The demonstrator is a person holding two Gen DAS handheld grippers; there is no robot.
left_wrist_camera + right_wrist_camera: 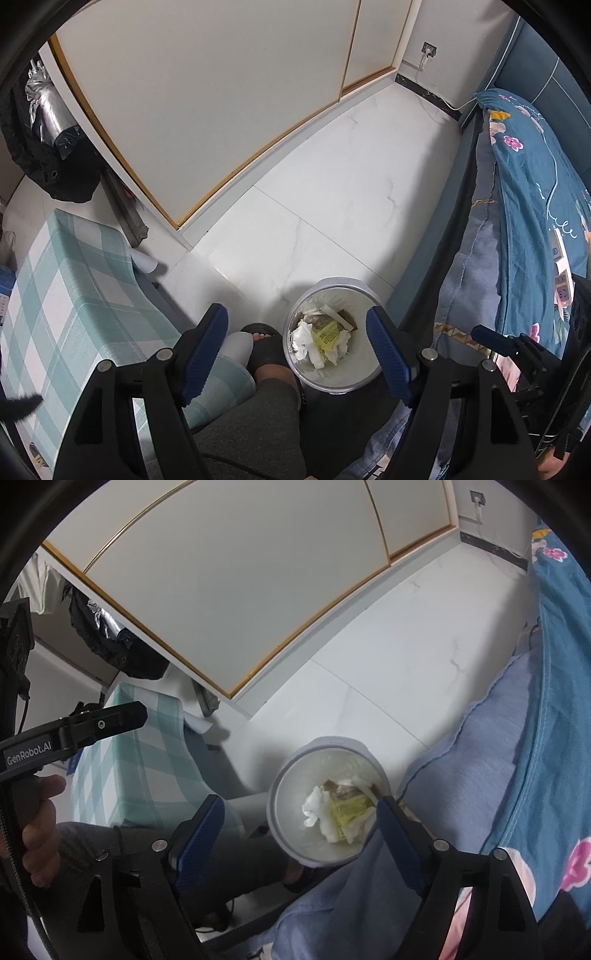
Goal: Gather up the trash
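White tissue (303, 338) and yellow wrapper (327, 332) already down in the bin (334, 282), heaped in its middle. Hovered above the bin with the left gripper (295, 312), jaws spread wide, nothing between the pads. Likewise with the right gripper (301, 801): spread, empty, aimed down at the bin.

Risks, as judged:
- Could have tipped the bin with a low sweep of either gripper. Looked like light plastic, standing free on the tiled floor (332, 192).
- Could have kicked it, too, with the sandalled foot (264, 341) just beside the bin on the bench (81, 295) side.
- Could have snagged the quilt (532, 177), hanging close by the bin on the other side, with the right gripper's outer finger.
- Could have missed scraps elsewhere. Saw none on the floor beyond the bin, but much hidden under bench and quilt.

Pose: held both grippers side by side over the bin, left toward the bench, right toward the quilt. Kept a hand (37, 827) wrapped round the left gripper's handle, thumb forward. Pointed both steeply downward, fingers framing the bin's mouth.
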